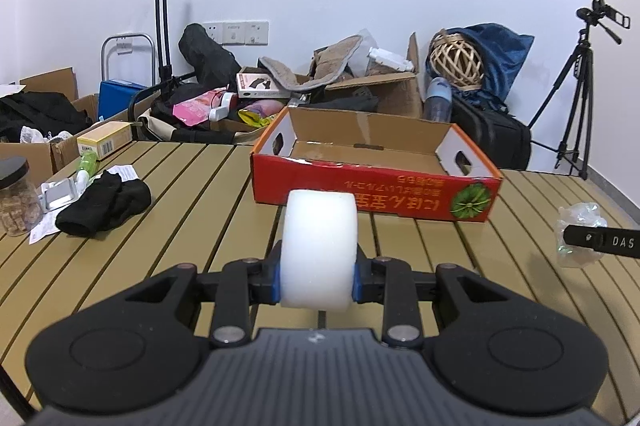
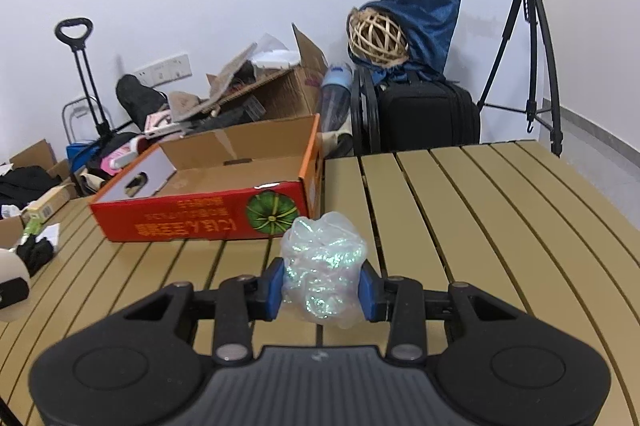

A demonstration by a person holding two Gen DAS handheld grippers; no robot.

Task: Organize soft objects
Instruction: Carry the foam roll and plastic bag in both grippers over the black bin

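Foam roll point(image 1: 319, 250) and crinkled bag point(image 2: 323, 272) sit clamped in 2 grippers above slatted table point(image 2: 460, 210).

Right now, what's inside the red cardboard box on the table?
The red cardboard box shows only bare brown floor and inner walls; nothing lies in the visible part. Its near wall hides the strip of floor just behind it, so something small and flat could sit there unseen.

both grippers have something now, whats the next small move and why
Probably carry the left gripper forward over the red cardboard box and let go of the white foam roll there. The roll is already clamped between the jaws, the box stands open straight ahead and looks empty, and the right gripper with its iridescent plastic wad sits further off.
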